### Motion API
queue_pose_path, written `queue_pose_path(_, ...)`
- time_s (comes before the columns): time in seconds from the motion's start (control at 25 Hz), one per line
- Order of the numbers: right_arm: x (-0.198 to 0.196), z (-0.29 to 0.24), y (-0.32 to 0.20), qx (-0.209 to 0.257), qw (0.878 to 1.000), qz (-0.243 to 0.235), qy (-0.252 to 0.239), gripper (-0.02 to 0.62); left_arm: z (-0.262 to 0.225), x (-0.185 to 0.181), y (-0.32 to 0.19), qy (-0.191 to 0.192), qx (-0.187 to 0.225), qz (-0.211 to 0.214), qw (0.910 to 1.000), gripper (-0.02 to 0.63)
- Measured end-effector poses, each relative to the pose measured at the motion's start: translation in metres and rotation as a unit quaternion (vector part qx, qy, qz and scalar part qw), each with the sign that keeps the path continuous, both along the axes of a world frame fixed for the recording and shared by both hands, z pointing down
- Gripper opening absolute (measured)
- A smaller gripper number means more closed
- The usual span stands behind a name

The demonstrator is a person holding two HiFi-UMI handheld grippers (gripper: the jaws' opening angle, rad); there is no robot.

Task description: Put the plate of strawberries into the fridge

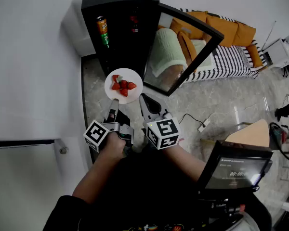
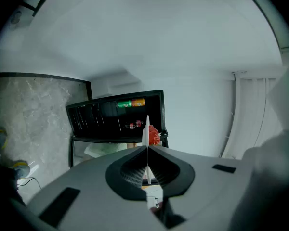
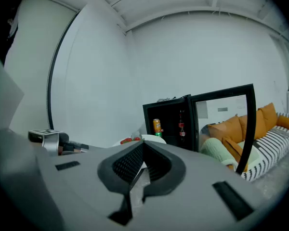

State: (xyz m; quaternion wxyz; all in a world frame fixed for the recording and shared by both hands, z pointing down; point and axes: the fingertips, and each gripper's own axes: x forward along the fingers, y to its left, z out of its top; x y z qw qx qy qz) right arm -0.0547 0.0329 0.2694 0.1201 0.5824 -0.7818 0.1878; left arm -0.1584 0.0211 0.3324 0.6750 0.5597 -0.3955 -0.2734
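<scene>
A white plate (image 1: 111,93) carrying several strawberries (image 1: 123,85) hangs in front of the open black mini fridge (image 1: 120,37). My left gripper (image 1: 114,102) is shut on the plate's near rim. In the left gripper view the plate (image 2: 145,128) shows edge-on between the jaws, with a strawberry (image 2: 154,136) just behind and the fridge (image 2: 94,119) beyond. My right gripper (image 1: 143,99) is shut, holding nothing, right beside the plate's right edge. In the right gripper view the plate (image 3: 153,138) and strawberries (image 3: 127,140) peek over my right gripper (image 3: 143,145).
The fridge's glass door (image 1: 183,47) swings open to the right. Drink cans (image 1: 102,32) and small bottles (image 1: 134,24) stand inside. A white wall runs along the left. A sofa with orange cushions (image 1: 221,28), a floor cable (image 1: 195,121) and a screen (image 1: 236,170) lie to the right.
</scene>
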Motion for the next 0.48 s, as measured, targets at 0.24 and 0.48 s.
queue_pose_path(0.24, 0.010, 0.001, -0.006, -0.003, 1.000, 0.004, -0.002, 0.006, 0.000, 0.009, -0.003, -0.001, -0.002, 0.004, 1.0000, 0.009)
queue_pose_path(0.48, 0.022, 0.004, -0.010, 0.008, 1.000, -0.002, 0.016, 0.006, 0.005, 0.020, -0.002, -0.005, -0.009, -0.002, 0.9999, 0.009)
